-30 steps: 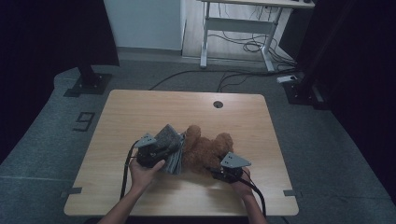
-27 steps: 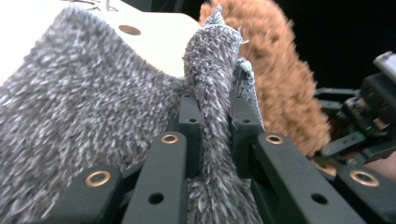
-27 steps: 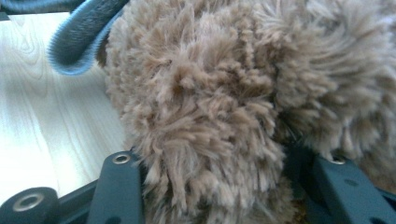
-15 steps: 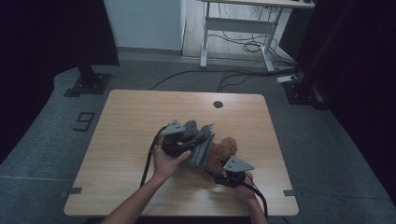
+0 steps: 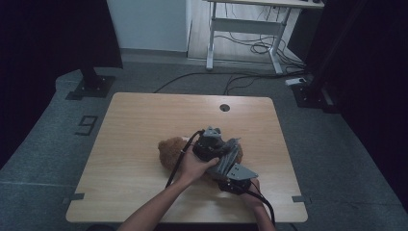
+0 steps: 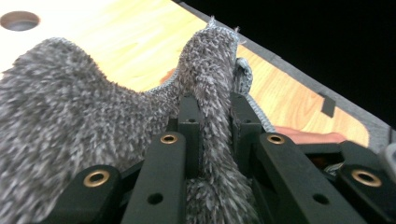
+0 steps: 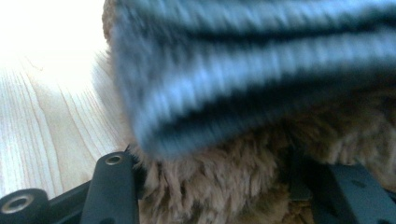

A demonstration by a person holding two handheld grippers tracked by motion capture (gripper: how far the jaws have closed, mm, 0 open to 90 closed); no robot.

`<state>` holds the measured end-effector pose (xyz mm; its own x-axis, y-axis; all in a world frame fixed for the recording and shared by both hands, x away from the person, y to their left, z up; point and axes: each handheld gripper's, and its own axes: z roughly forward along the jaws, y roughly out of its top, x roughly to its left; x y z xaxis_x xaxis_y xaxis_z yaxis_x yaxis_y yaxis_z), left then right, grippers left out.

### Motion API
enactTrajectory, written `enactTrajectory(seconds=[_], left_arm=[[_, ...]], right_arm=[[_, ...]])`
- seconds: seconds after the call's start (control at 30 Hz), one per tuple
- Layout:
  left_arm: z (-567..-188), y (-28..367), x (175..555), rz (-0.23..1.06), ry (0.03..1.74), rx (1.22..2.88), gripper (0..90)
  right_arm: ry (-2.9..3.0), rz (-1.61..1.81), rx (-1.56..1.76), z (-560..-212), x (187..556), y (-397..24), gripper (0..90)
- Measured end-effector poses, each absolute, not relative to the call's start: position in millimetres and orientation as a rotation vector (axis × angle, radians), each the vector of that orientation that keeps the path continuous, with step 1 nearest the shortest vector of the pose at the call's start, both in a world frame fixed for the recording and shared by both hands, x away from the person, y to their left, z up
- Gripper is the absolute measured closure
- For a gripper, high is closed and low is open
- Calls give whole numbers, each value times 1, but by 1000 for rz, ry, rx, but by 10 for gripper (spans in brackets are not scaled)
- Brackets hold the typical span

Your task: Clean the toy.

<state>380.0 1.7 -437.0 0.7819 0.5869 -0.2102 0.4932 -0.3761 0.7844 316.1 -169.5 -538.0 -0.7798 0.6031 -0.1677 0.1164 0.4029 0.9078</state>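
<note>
A brown plush bear (image 5: 171, 151) lies on the wooden table (image 5: 144, 115). My left gripper (image 5: 222, 151) is shut on a grey fuzzy garment (image 5: 230, 155) and holds it over the bear's right part. In the left gripper view a fold of the grey pile (image 6: 70, 107) is pinched at the left gripper (image 6: 215, 105). My right gripper (image 5: 227, 177) sits at the bear's near right side. In the right gripper view brown fur (image 7: 210, 186) packs the gap of the right gripper (image 7: 231, 182), whose jaws have just been closing on it, under the garment's striped knit (image 7: 252, 70).
A round cable hole (image 5: 224, 107) sits near the table's far edge. Bare wood lies to the left and behind the bear. On the floor are a "9" mark (image 5: 86, 124), stand bases and cables. A white desk frame (image 5: 245, 29) stands behind.
My left hand has carried the grey garment from the bear's left side rightward across it. The bear's left part now shows uncovered. The right gripper has stayed in place.
</note>
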Motion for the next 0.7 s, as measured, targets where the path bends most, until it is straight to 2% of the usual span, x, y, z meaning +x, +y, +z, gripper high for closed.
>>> enactTrajectory(seconds=[0.3,0.53,0.7], left_arm=[[-438,58,384,196,887,2006,785],[-443,102,387,135,941,1918,787],[-438,121,385,168,952,1880,788]], right_arm=[[2188,1389,637,-539,318,-173,457],[2182,1409,641,-539,319,-173,460],[2185,1405,639,-539,318,-173,462]])
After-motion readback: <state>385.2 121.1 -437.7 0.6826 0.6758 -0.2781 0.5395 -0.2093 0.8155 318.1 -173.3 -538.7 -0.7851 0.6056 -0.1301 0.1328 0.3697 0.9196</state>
